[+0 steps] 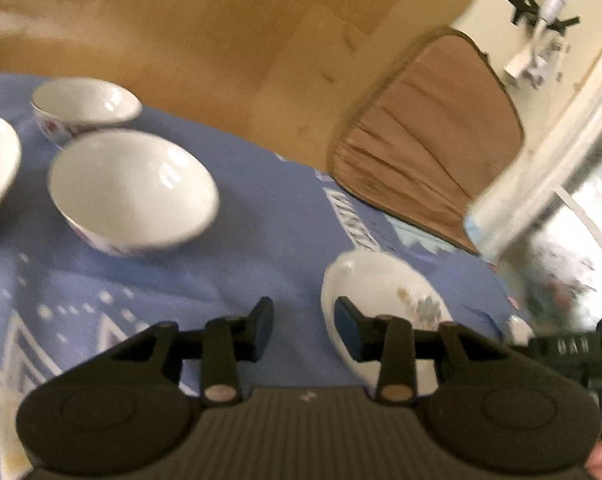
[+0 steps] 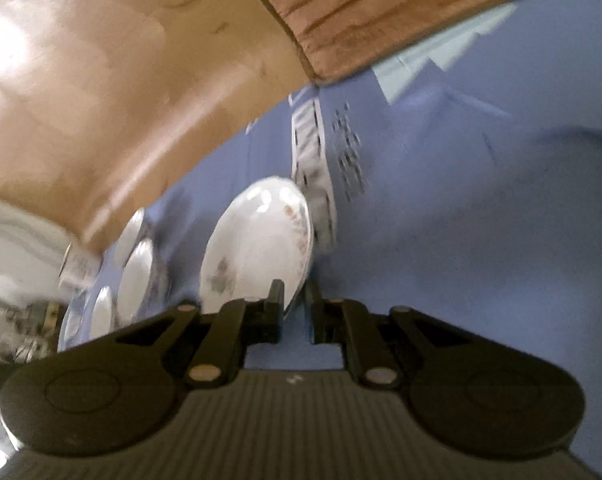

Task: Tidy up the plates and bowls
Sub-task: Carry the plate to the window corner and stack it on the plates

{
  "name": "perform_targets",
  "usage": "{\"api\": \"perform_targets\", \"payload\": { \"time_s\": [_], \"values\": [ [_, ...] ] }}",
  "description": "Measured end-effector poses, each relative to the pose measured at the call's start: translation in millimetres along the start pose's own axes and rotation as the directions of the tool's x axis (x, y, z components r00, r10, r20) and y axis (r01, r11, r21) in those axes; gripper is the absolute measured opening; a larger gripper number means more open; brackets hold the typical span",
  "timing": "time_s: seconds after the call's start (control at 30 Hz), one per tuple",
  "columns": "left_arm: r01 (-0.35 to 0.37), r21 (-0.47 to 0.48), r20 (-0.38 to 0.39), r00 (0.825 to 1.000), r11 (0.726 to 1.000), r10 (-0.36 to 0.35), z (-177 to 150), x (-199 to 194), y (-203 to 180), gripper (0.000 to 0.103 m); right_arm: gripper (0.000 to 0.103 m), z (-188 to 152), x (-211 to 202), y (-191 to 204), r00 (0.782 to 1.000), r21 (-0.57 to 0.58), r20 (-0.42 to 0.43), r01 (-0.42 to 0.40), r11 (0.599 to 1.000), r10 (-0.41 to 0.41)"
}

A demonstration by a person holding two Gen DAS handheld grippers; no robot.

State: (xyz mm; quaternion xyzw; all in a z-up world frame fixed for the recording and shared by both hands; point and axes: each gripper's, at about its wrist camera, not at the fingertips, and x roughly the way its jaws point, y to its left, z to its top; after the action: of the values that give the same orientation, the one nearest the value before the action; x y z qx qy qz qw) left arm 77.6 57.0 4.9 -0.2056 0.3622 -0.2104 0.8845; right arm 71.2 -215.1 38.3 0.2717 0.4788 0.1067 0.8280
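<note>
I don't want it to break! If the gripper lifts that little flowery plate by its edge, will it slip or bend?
The flowery plate looks like glazed china, so it should stay stiff. Its shiny surface could slip, since the right gripper pinches only the rim. It would probably chip if dropped, though the blue cloth underneath may soften a short fall.

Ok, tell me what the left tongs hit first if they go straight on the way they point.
Probably the blue cloth: nothing stands between the left tongs. The small flowered plate lies just to the right, behind one finger; depth is unclear.
</note>
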Motion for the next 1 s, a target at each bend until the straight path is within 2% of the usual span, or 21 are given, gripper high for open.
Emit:
{"api": "perform_targets", "payload": {
  "time_s": [0.2,0.27,0.33,0.43,0.53,0.67,0.83,1.0],
  "values": [
    [0.065,0.09,-0.055,0.997,0.994,-0.06,-11,0,-27,0.032,0.013,-39,-27,-8,1.0,-0.022,0.018,-0.009,1.0,0.009],
    [0.052,0.129,-0.07,0.997,0.99,-0.043,-18,3,-35,0.02,0.014,-46,-30,-11,0.999,-0.017,0.029,-0.014,1.0,0.014],
    [0.039,0.158,-0.073,0.997,0.987,-0.028,-23,5,-41,0.014,0.017,-45,-27,-15,0.999,0.002,0.047,-0.025,1.0,0.025],
    [0.036,0.157,-0.062,0.998,0.987,-0.026,-25,4,-40,0.012,0.017,-44,-27,-22,0.996,0.035,0.076,-0.042,0.998,0.039],
    [0.038,0.136,-0.067,0.997,0.99,-0.029,-26,3,-41,0.011,0.013,-46,-28,-26,0.993,0.053,0.097,-0.066,0.996,0.061],
    [0.043,0.164,-0.076,0.997,0.986,-0.03,-28,1,-58,0.011,0.013,-52,-40,-24,0.987,-0.004,0.156,-0.032,0.999,0.033],
    [0.094,0.225,-0.094,0.993,0.97,-0.074,-29,14,-105,0.012,0.013,-55,-73,-40,0.959,-0.033,0.285,0.02,0.999,-0.01],
    [0.15,0.303,-0.122,0.985,0.941,-0.118,-36,37,-161,0.012,0.013,-53,-111,-64,0.909,-0.003,0.409,0.085,0.996,-0.076]
  ]
}}
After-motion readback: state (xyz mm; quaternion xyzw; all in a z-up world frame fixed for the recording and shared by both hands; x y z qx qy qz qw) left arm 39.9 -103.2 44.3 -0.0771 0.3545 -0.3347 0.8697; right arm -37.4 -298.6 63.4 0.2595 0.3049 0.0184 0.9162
